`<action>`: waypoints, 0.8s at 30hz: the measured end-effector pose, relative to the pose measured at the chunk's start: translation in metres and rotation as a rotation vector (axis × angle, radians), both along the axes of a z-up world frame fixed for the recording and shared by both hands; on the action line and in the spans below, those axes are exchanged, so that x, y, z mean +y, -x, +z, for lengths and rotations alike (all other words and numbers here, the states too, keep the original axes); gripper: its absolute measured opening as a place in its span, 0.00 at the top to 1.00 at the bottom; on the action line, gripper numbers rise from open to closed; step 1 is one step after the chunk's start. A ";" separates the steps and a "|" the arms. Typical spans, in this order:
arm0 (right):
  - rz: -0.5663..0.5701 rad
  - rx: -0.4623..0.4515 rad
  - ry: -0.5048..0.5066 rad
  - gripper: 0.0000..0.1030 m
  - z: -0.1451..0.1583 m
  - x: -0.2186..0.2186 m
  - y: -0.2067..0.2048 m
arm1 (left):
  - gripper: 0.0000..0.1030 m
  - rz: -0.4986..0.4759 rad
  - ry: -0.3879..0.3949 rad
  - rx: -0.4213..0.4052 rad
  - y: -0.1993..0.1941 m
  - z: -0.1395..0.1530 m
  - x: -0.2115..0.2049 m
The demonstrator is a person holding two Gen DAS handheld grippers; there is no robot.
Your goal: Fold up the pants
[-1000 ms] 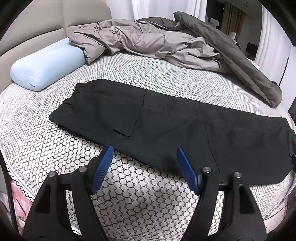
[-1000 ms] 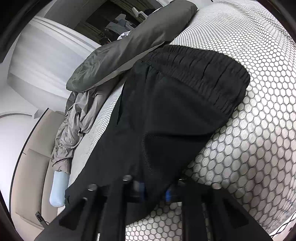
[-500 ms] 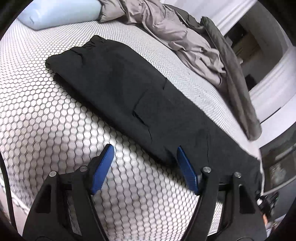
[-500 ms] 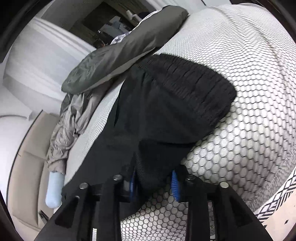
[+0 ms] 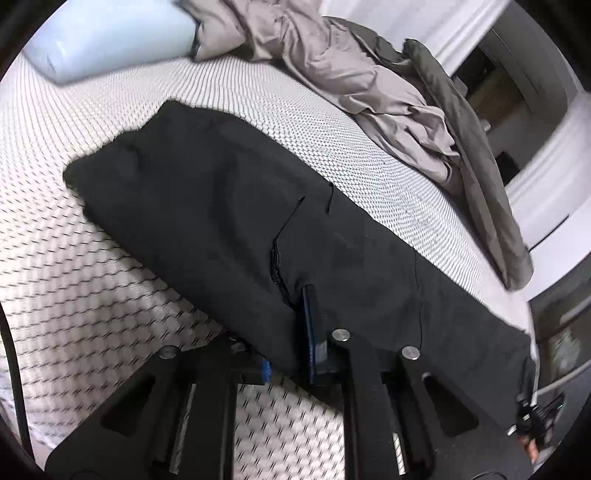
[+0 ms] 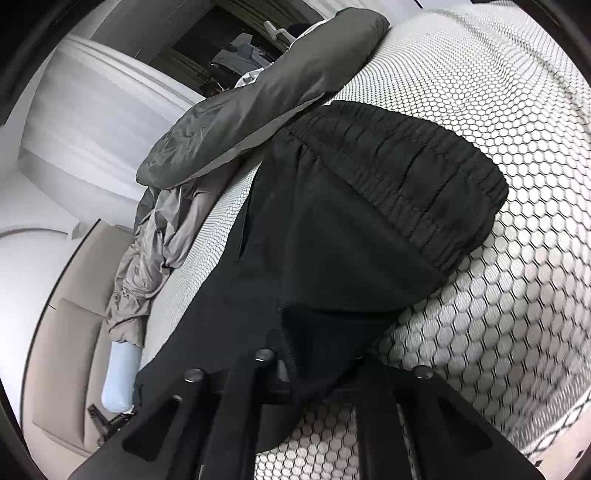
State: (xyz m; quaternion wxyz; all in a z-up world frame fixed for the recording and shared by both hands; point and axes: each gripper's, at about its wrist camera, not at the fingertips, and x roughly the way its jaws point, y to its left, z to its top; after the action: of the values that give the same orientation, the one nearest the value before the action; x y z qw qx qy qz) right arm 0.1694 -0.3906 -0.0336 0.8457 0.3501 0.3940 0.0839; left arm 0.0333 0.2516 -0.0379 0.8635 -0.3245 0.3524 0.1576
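Now left gripper (image 5: 286, 332) jaws clamped on pants (image 5: 221, 206).

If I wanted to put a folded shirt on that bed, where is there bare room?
One bare stretch of mattress lies between the black pants and the blue pillow. A narrower strip runs between the pants and the rumpled grey duvet. Another lies beyond the waistband. The near edge is crowded, with both grippers there.
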 end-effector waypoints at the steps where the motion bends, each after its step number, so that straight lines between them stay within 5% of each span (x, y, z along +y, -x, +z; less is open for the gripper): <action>1: 0.006 0.000 -0.005 0.95 0.001 -0.002 0.007 | 0.90 -0.004 -0.009 0.002 0.004 0.002 -0.003; 4: 0.008 0.017 -0.035 0.95 -0.001 -0.008 0.023 | 0.89 -0.021 -0.021 0.008 0.025 0.006 -0.010; 7: 0.042 0.065 0.048 0.87 -0.004 -0.004 0.029 | 0.88 -0.033 -0.035 0.025 0.028 0.004 -0.011; 9: 0.026 0.051 0.014 0.79 0.001 -0.013 0.033 | 0.73 -0.016 -0.064 0.050 0.030 0.005 -0.013; 12: -0.111 -0.008 -0.046 0.52 0.011 -0.044 0.052 | 0.51 0.046 -0.093 0.060 0.037 0.012 -0.016; 15: -0.230 -0.004 -0.156 0.49 0.002 -0.075 0.060 | 0.48 0.039 -0.078 0.040 0.036 0.013 -0.014; 17: -0.240 -0.003 -0.240 0.49 -0.009 -0.089 0.053 | 0.48 0.043 -0.058 0.028 0.033 0.011 -0.011; 19: -0.259 0.012 -0.291 0.49 -0.017 -0.097 0.048 | 0.59 0.054 -0.024 0.016 0.033 0.007 -0.005; 21: -0.233 0.003 -0.239 0.66 -0.012 -0.096 0.040 | 0.78 0.063 -0.022 0.033 0.029 0.003 0.001; 24: -0.224 -0.085 -0.113 0.84 0.015 -0.090 0.044 | 0.82 0.054 0.007 0.031 0.025 -0.004 0.009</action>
State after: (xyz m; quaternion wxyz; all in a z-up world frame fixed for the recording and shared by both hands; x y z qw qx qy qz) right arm 0.1249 -0.4807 -0.0184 0.8447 0.4351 0.3107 0.0258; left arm 0.0082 0.2607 -0.0424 0.8524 -0.3343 0.3572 0.1844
